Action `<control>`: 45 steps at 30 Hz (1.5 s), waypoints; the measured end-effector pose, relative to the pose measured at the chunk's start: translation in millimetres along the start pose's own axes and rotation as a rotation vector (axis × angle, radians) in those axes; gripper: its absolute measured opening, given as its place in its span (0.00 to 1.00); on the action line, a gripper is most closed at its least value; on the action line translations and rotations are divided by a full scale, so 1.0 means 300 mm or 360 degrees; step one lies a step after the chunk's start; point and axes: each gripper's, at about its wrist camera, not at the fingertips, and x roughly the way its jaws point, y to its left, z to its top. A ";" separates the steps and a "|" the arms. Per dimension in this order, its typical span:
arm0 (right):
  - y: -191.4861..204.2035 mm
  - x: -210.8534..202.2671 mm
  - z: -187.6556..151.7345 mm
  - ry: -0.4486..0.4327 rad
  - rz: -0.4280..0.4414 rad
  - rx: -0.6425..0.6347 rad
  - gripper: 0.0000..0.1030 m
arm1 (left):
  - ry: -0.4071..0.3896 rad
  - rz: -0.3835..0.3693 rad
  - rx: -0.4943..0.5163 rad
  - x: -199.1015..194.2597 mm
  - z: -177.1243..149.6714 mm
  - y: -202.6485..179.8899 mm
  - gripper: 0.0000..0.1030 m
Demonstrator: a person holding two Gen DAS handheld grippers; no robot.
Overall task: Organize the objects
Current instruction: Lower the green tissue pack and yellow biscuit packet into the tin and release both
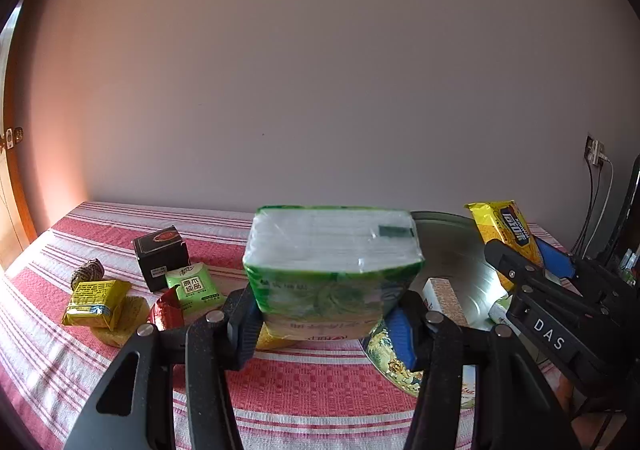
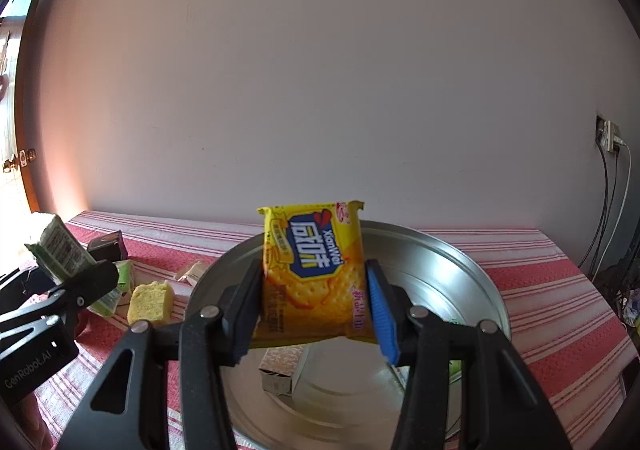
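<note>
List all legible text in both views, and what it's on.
"XianWei": yellow cracker packet, held in right tongs.
"DAS": right tongs' body.
"GenRobot.AI": left tongs' body.
Tissue pack, black box, small green packet: print too blurred.

Both wrist cameras sit close, facing the wall [image 1: 320, 70], sharing the metal basin [image 2: 460, 274].

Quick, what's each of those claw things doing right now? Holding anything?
Left gripper: closed on the green tissue pack, held above the striped cloth.
Right gripper: closed on the yellow cracker packet, over the metal tray.
</note>
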 end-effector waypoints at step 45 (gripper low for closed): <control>-0.310 0.250 -0.022 0.0241 -0.0239 0.0023 0.49 | 0.0225 -0.0115 0.0248 0.272 -0.044 -0.319 0.54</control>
